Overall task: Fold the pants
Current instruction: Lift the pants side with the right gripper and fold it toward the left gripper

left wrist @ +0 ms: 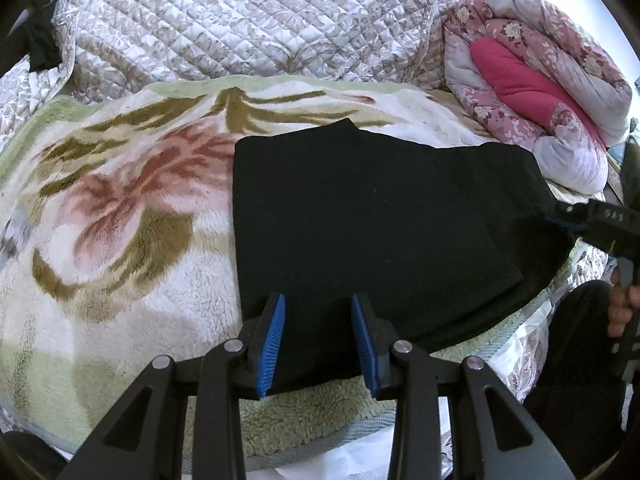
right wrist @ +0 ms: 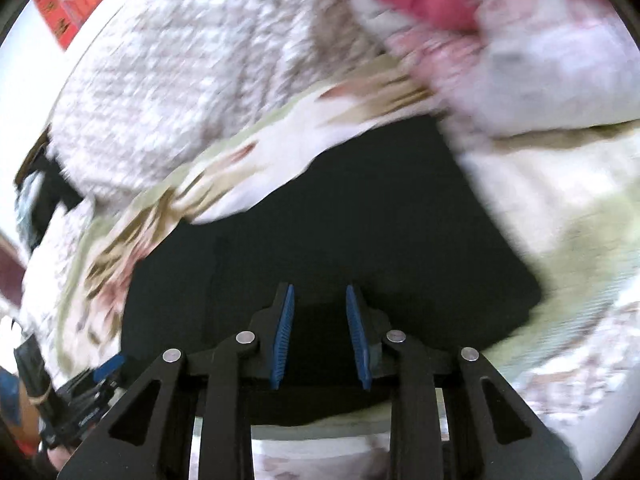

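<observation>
- Lying folded into a dark, roughly rectangular stack: black pants, resting flat on a fluffy floral blanket spread over the bed.
- Hovering at the near edge of the pants: left hand-held gripper, blue pads standing apart with only black cloth showing behind the gap, nothing pinched between them.
- Reaching in from the right side in the left wrist view: right hand-held gripper, its tip touching or just over the right edge of the pants; not possible to tell from there whether cloth is pinched.
- Showing in its own blurred view: right hand-held gripper with blue pads spread apart above the pants, gap holding nothing.
- Appearing at the lower left of the right wrist view: left hand-held gripper, beside the corner of the pants.
- Bunching up behind the blanket: a quilted grey-white bedspread.
- Sitting rolled at the far right of the bed: a pink floral comforter with a magenta lining, near the far right corner of the pants.
- Smearing heavily in the right wrist view, so finer detail of the blanket is not readable.
</observation>
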Available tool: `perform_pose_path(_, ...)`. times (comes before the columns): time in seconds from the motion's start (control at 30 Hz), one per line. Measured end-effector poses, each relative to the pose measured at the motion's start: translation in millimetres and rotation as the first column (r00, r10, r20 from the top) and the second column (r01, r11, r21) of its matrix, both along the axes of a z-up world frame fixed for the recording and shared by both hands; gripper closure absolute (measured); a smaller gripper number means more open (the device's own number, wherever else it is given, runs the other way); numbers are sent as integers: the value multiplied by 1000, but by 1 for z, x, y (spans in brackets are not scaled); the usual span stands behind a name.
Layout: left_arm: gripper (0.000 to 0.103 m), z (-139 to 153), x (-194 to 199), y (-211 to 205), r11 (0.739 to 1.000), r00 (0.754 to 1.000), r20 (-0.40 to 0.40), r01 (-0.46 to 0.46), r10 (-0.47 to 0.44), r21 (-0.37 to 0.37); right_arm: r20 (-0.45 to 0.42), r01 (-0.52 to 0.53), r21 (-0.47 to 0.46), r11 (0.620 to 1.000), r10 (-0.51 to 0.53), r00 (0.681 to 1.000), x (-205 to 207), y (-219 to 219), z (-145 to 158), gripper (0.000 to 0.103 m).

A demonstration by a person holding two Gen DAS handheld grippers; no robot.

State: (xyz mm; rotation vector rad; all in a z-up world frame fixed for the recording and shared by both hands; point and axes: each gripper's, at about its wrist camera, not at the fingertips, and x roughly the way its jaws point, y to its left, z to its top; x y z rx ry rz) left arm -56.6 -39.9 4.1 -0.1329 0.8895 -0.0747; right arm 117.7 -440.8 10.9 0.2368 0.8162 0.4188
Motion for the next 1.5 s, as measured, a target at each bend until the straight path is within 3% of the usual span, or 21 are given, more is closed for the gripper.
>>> perform_pose_path(0.1, 66, 0, 0, 0, 1000, 1000, -1, 0, 0, 1, -23, 105, 65, 992, -104, 994, 3, -38, 7, 65)
perform_pose_path(0.17, 66, -1, 0, 1, 1000, 1000, -1, 1, -1, 0, -51, 195, 121, 973, -190, 980, 1, -63, 9, 50)
perform_pose_path(0.2, 66, -1, 0, 0, 1000, 1000, -3, -1, 1, 0, -72, 227, 147, 963, -219, 973, 0, -72, 8, 47)
perform_pose_path(0.4, 66, 1, 6, 2, 1000, 999, -34, -14, 14, -11, -241, 269, 268, 925, -205, 948, 4, -85, -16, 46)
perform_pose_path(0.57, 65, 2, 8, 1, 1000, 999, -47, -17, 16, -10, -363, 307, 265, 914, -200, 910, 11, -83, -35, 43)
perform_pose_path(0.77, 64, 2, 8, 1, 1000, 999, -46, -16, 15, -11, -339, 308, 327, 893, -194, 921, 13, -82, -35, 41)
perform_pose_path(0.9, 64, 2, 8, 2, 1000, 999, -47, -15, 15, -14, -232, 288, 441, 850, -202, 951, 4, -86, -19, 42)
perform_pose_path(1.1, 61, 2, 9, 1, 1000, 999, -44, -15, 14, -14, -296, 280, 373, 884, -173, 939, 27, -70, -36, 47)
perform_pose_path(1.27, 61, 2, 9, 1, 1000, 999, -46, -16, 15, -21, -218, 218, 349, 912, -147, 965, 25, -61, -18, 76)
perform_pose_path(1.5, 61, 3, 11, 1, 1000, 999, -47, -14, 13, -25, -155, 160, 323, 933, -115, 981, 23, -48, 4, 77)
